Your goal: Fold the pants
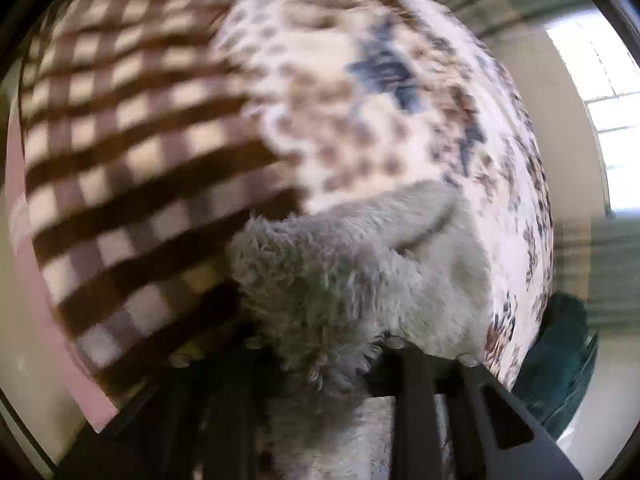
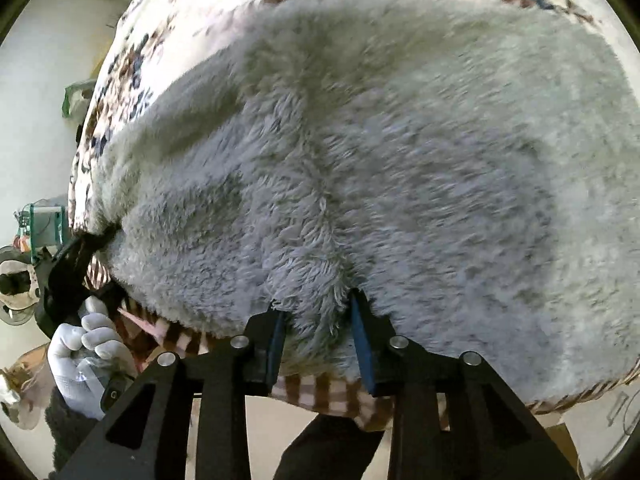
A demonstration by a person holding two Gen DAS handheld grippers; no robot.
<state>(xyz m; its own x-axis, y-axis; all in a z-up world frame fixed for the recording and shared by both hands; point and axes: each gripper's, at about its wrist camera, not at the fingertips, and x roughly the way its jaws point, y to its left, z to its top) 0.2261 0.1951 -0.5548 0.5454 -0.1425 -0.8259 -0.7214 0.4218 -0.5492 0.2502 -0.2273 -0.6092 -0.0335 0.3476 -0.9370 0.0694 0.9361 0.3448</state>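
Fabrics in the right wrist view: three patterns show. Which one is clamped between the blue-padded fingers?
The fluffy grey fleece pants, bunched in the right gripper. The brown-and-cream checked cloth lies below; the blue-and-brown speckled white blanket lies beyond.

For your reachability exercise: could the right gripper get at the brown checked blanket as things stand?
Probably not directly: the right gripper is shut on the fluffy grey pants, which cover most of the brown checked blanket; only a strip shows beneath.
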